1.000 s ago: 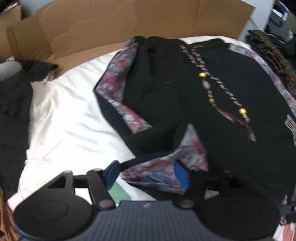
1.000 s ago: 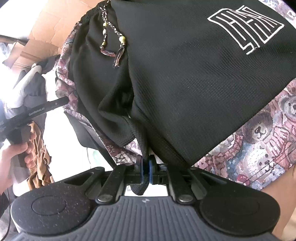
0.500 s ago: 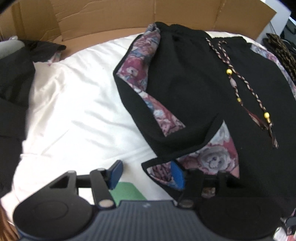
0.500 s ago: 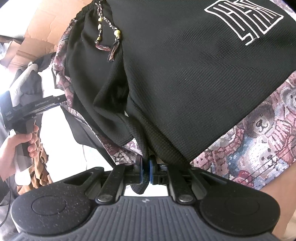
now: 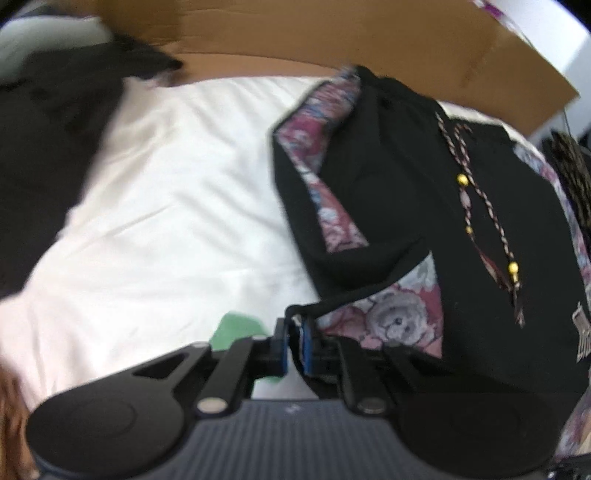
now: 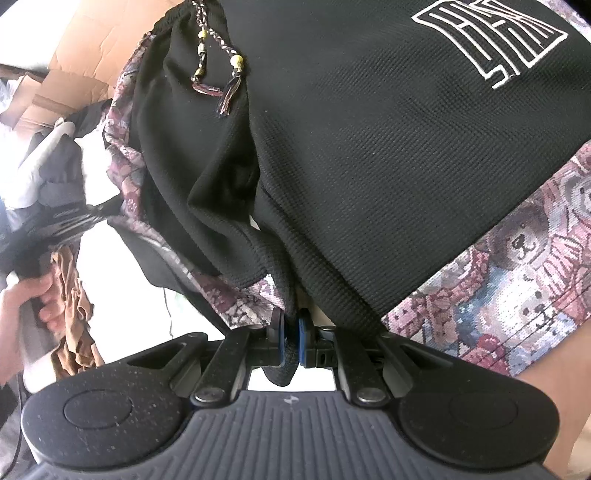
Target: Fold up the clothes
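Observation:
Black shorts [image 5: 424,192] with pink bear-print side panels and a beaded drawstring [image 5: 484,229] lie on a white sheet [image 5: 166,221]. My left gripper [image 5: 293,338] is shut on the black hem at the shorts' near left corner. In the right wrist view the same shorts [image 6: 369,140] fill the frame, white logo [image 6: 491,40] at the top right, and my right gripper [image 6: 290,338] is shut on a fold of the black hem. The left gripper [image 6: 70,221] shows there at the left edge, held by a hand [image 6: 26,314].
Brown cardboard [image 5: 332,33] stands along the far side of the sheet. Dark clothes [image 5: 48,147] are heaped at the left. A green patch [image 5: 236,328] lies on the sheet by my left fingers. Brown fabric [image 6: 74,314] hangs beside the hand.
My left gripper was open around the hem corner and has now shut on it, moving in closer. The right gripper stays shut on the hem, barely moved.

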### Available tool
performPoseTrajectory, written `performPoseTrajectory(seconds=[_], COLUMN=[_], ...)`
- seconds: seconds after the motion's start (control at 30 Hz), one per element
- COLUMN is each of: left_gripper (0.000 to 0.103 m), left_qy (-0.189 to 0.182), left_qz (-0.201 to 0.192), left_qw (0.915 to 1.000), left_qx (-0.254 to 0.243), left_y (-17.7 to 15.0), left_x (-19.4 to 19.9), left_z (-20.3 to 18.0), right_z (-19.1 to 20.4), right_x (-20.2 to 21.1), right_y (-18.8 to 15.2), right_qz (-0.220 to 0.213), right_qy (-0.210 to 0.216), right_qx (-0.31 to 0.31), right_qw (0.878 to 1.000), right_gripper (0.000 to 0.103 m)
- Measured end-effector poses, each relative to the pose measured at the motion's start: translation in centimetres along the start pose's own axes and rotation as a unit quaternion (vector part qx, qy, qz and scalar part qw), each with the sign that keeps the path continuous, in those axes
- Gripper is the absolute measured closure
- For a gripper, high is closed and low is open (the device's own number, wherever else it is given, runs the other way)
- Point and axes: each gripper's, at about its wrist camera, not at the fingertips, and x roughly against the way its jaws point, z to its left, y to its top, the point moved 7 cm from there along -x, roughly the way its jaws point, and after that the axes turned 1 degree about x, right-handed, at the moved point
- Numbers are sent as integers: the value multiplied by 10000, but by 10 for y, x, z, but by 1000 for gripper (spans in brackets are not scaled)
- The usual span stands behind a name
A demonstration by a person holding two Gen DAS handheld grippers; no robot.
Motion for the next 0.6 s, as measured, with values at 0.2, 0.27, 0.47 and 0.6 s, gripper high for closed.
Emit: performPoseTrajectory(seconds=[0.2,0.27,0.47,0.6], left_gripper=[95,95,95,96], left_qy=[173,293,573,719], left_qz=[-222,-233,-321,-472], left_qw=[9983,9975,9935,9896], left_qx=[504,607,931,1154], left_y=[-34,-50,-92,-107], left_x=[47,60,97,113], left_z=[24,30,48,59], right_z=[10,14,27,33], right_x=[0,-1,-3,-5], right_y=[-4,-7,-16,-21], right_qz=[105,152,292,360], right_qy=[22,34,69,94], right_qx=[209,293,547,624], right_qw=[9997,9994,9981,9974], right_gripper=[98,99,99,99])
